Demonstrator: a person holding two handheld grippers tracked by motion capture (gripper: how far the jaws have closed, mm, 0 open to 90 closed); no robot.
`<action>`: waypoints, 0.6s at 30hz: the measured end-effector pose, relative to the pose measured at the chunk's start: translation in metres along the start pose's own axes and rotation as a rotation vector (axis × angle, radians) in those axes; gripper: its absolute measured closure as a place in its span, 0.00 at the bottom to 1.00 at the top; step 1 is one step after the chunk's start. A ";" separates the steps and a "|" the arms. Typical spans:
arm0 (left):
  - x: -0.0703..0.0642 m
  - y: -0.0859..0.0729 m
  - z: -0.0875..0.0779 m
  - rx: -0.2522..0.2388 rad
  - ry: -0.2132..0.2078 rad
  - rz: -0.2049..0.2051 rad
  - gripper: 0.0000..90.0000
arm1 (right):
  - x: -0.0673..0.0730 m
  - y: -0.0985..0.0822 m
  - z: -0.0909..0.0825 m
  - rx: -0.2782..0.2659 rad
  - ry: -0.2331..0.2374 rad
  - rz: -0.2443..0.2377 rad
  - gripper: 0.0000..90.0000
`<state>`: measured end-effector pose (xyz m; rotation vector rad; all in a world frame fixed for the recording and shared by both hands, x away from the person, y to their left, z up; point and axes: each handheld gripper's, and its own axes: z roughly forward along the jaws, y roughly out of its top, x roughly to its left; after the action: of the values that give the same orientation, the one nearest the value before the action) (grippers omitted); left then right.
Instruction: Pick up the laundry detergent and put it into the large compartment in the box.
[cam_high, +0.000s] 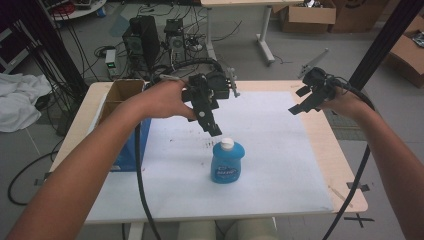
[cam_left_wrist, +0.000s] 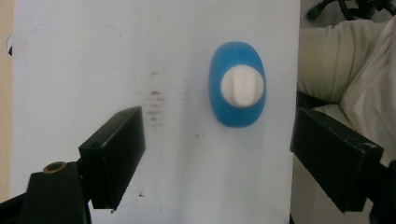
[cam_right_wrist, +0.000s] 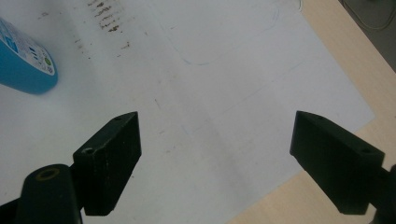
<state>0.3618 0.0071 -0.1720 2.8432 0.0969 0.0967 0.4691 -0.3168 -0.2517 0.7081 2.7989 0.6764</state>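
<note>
White paper sheet (cam_high: 280, 150) on wooden table (cam_high: 345, 165), open cardboard box (cam_high: 117, 95) at left edge, white cloth (cam_high: 20, 100) on floor

All three views look down, sharing the blue bottle (cam_high: 227, 162).

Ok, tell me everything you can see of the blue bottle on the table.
The blue bottle is a squat, rounded container of glossy plastic with a white flip cap and a printed front label whose text is too small to read. It stands upright and closed on the white sheet covering the table, near the front centre. Nothing touches it: the left hand-held gripper hangs open just above the cap, jaws apart.
</note>
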 end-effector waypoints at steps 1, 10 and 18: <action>-0.001 0.000 0.001 -0.005 -0.002 -0.004 0.21 | 0.000 -0.001 -0.001 -0.002 -0.001 0.002 0.18; -0.008 0.003 0.009 0.001 0.003 -0.009 0.21 | 0.001 -0.003 0.001 -0.004 0.003 0.008 0.18; -0.015 0.006 0.020 0.005 -0.005 0.001 0.21 | 0.003 0.000 0.005 -0.004 0.010 0.002 0.18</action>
<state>0.3486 -0.0061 -0.1903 2.8479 0.0950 0.0897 0.4681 -0.3137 -0.2560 0.7088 2.8058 0.6875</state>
